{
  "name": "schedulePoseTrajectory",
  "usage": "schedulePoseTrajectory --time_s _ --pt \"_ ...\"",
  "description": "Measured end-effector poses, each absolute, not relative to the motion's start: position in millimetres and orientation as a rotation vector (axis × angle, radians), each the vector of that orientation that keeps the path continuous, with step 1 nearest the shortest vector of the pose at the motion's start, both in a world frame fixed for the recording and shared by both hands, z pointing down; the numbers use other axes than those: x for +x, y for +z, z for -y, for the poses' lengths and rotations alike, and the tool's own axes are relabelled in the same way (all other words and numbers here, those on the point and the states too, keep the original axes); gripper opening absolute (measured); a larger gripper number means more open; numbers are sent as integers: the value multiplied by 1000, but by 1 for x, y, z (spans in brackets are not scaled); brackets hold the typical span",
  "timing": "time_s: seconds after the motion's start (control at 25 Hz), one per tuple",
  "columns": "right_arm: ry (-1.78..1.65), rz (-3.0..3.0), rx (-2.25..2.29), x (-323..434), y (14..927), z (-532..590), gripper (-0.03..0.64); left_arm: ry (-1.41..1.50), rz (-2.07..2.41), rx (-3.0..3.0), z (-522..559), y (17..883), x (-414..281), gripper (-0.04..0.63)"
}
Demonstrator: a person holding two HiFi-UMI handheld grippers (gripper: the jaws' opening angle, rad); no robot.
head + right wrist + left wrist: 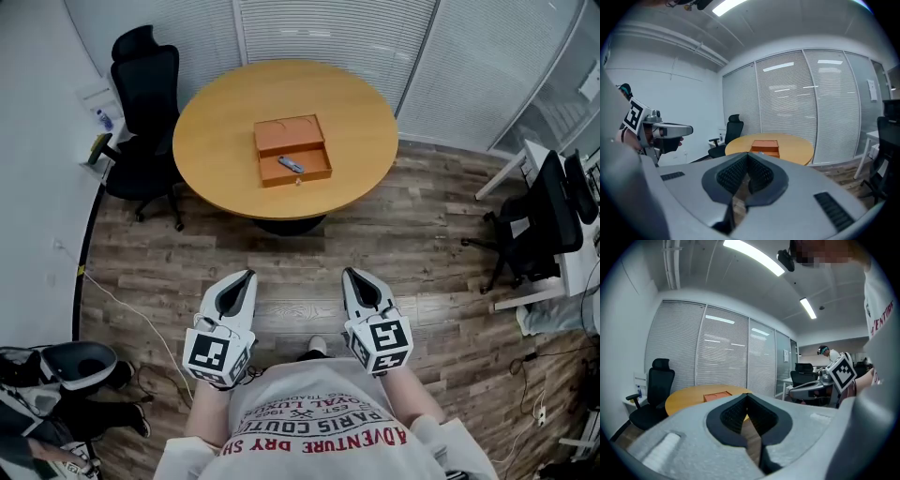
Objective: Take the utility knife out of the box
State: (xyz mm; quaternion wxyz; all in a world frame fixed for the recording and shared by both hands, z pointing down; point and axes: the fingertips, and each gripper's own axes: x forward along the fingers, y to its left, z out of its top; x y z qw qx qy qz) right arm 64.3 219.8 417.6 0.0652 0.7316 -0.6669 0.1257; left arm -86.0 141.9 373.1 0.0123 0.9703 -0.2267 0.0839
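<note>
Left gripper (249,275) and right gripper (347,272), both clenched empty, are held well short of the round table (225,112), where the utility knife (292,165) is seen lying slantwise in the open box (286,134), straight ahead, about equally far from each.

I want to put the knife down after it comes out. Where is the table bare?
The table is bare left and right of the box, out to the rim, and behind it toward the blinds. The strip between box and near rim is narrow. The knife lies in the box. A chair crowds the left rim.
</note>
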Motion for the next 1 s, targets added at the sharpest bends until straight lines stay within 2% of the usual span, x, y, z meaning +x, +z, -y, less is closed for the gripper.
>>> schedulePoseTrajectory --time_s 0.28,0.6,1.0 --pt "418 2054 2143 115 427 -202 8 297 738 2998 -136 384 -31 -5" --pt "470 2046 2125 144 446 -165 8 347 765 2969 -100 399 -10 -5" --pt "489 1966 2138 173 451 -77 8 317 681 2985 -2 400 23 -5"
